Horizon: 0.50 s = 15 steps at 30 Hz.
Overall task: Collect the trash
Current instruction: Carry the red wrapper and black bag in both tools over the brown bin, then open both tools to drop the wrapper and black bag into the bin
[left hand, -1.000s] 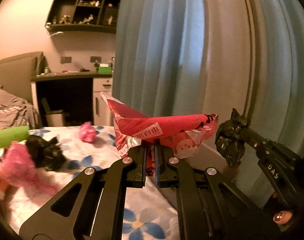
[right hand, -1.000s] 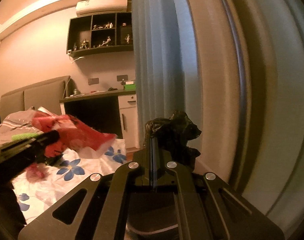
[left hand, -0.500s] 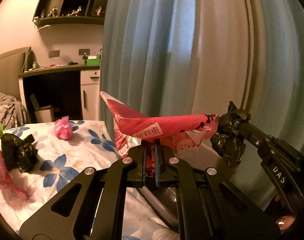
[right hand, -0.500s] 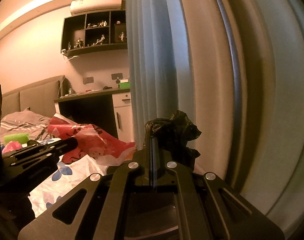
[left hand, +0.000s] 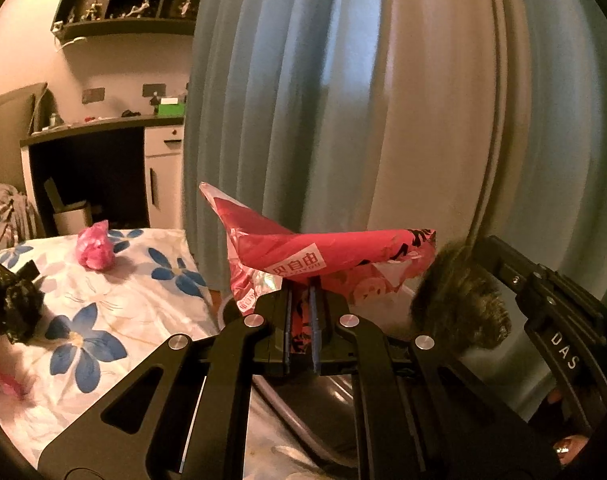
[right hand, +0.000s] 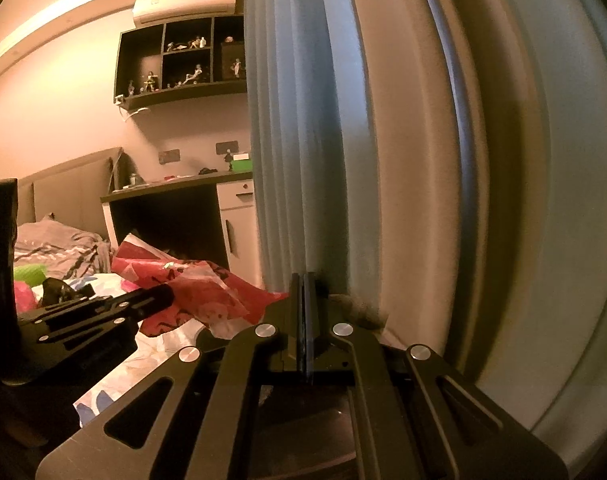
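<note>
My left gripper [left hand: 301, 292] is shut on a crumpled red snack wrapper [left hand: 323, 248], which sticks out above and to both sides of the pads. It also shows at the left of the right wrist view as the red wrapper [right hand: 191, 284]. My right gripper [right hand: 303, 280] has its jaws together, with nothing showing over the tips. A black crumpled bag [left hand: 459, 300] is a blur just below the right gripper's tip [left hand: 487, 244]. In the right wrist view it is a blurred dark wad [right hand: 359, 308] beside the fingers. Whether any of it is still pinched I cannot tell.
A dark round bin's rim [left hand: 291, 420] lies under both grippers, beside the bed's flowered sheet [left hand: 103, 320]. On the sheet are a pink wad [left hand: 95, 246] and a black wad [left hand: 11, 304]. A blue-grey curtain [left hand: 303, 100] hangs close ahead. A desk [left hand: 103, 128] stands behind.
The black bag has dropped from atop the right fingertips to beside them and is now blurred. The left view has swung right, so the bed has slid left; the red wrapper stays gripped.
</note>
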Available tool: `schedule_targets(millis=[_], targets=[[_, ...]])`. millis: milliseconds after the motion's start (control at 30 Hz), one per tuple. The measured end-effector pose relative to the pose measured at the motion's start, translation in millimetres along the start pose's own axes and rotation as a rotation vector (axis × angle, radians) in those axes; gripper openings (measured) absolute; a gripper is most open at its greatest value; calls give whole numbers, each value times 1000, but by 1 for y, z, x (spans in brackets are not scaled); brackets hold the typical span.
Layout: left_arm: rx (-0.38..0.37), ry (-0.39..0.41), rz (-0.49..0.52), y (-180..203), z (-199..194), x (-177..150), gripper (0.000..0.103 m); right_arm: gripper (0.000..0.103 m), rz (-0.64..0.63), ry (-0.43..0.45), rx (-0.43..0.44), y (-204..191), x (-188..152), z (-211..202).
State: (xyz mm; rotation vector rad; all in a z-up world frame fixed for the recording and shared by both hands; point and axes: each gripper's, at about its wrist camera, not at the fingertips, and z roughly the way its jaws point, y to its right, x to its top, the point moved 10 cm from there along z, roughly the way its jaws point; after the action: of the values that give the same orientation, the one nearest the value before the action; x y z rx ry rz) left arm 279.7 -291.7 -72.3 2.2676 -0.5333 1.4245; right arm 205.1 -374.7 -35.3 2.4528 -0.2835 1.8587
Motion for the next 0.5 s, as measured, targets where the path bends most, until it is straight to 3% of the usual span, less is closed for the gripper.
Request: schedule_targets(millis=[100, 133, 200, 233, 267, 367, 500], targets=[[-25, -11, 1, 3, 5, -2, 10, 1, 6, 1, -4, 1, 1, 1], [-39, -15, 1, 5, 6, -3, 16, 1, 8, 2, -7, 1, 1, 1], [-40, -14, 2, 6, 7, -5, 34, 2, 19, 5, -12, 4, 0, 0], [-46, -13, 3, 6, 7, -6, 53, 5, 25, 6, -15, 6, 0, -1], [-51, -10, 1, 6, 6, -6, 66, 12, 32, 8, -18, 7, 1, -2], [-36, 2, -15, 0, 3, -8, 76, 35, 47, 19, -29, 12, 1, -6], [-13, 3, -39, -10, -8, -13, 83, 41, 53, 32, -37, 13, 0, -13]])
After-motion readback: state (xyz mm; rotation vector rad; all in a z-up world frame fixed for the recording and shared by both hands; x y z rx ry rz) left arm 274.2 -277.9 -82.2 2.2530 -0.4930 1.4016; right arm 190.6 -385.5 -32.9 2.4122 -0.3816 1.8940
